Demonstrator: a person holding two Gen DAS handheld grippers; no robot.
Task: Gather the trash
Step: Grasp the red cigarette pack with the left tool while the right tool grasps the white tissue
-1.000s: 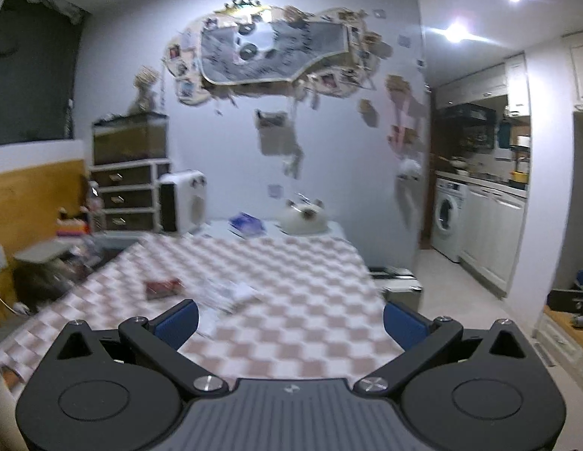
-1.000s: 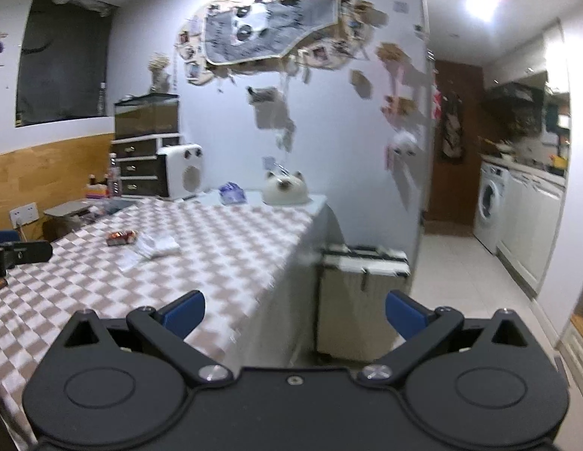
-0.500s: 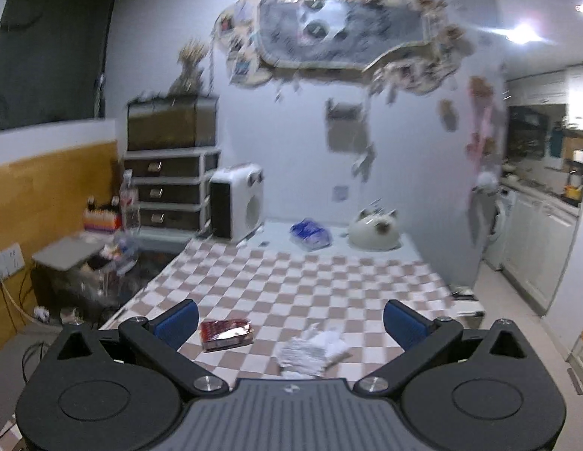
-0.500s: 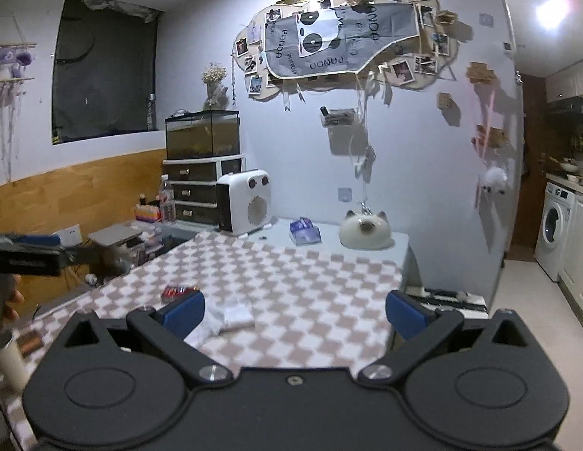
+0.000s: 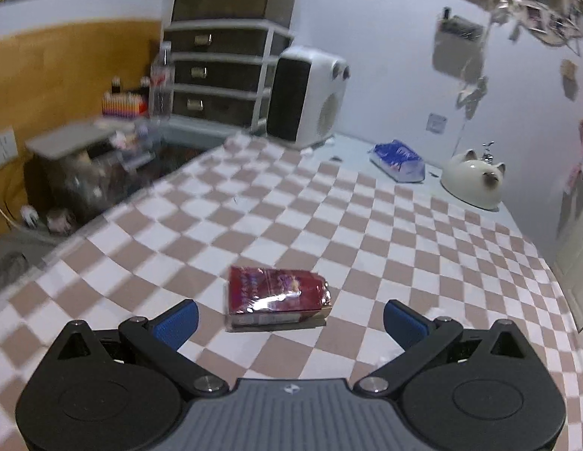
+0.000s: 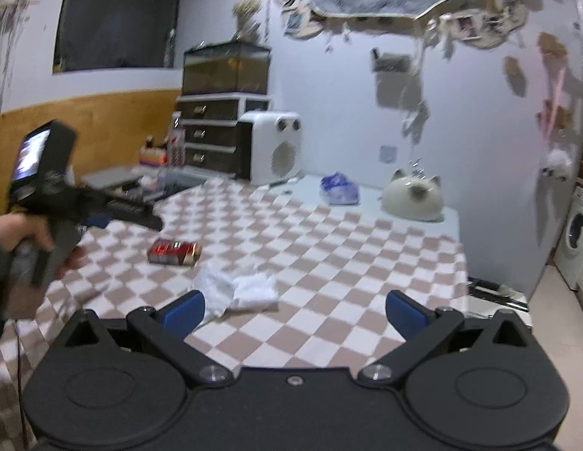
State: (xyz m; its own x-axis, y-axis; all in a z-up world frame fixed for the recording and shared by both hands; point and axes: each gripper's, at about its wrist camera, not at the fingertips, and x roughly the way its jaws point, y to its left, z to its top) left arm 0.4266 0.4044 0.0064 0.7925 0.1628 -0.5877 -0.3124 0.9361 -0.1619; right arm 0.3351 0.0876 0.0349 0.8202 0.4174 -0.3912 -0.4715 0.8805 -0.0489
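A: Item 1, red packet (image 5: 277,298). Flat, glossy film wrap, lying on its broad face on the checked tablecloth (image 5: 404,248), near edge, just ahead of the left gripper (image 5: 290,315). Jaws wide apart, nothing between them.

B: Risk?

A: The film looks slick and the packet sits low. Close too high and the pads (image 5: 177,322) may skid over the top; close too low and they could snag the cloth and drag it.

B: Item 2?

A: Crumpled white tissue (image 6: 240,288), soft, loose folds, just right of the packet (image 6: 174,252) in the right view. It lies toward the left blue pad of the right gripper (image 6: 294,310), which is also spread wide and empty.

B: Risk there?

A: The wad is off-centre; a pinch might catch only a corner and shed the rest.

B: Far end?

A: Blue bag (image 5: 398,160), cat-shaped ornament (image 5: 473,183), white heater (image 5: 308,97); well apart from both items.
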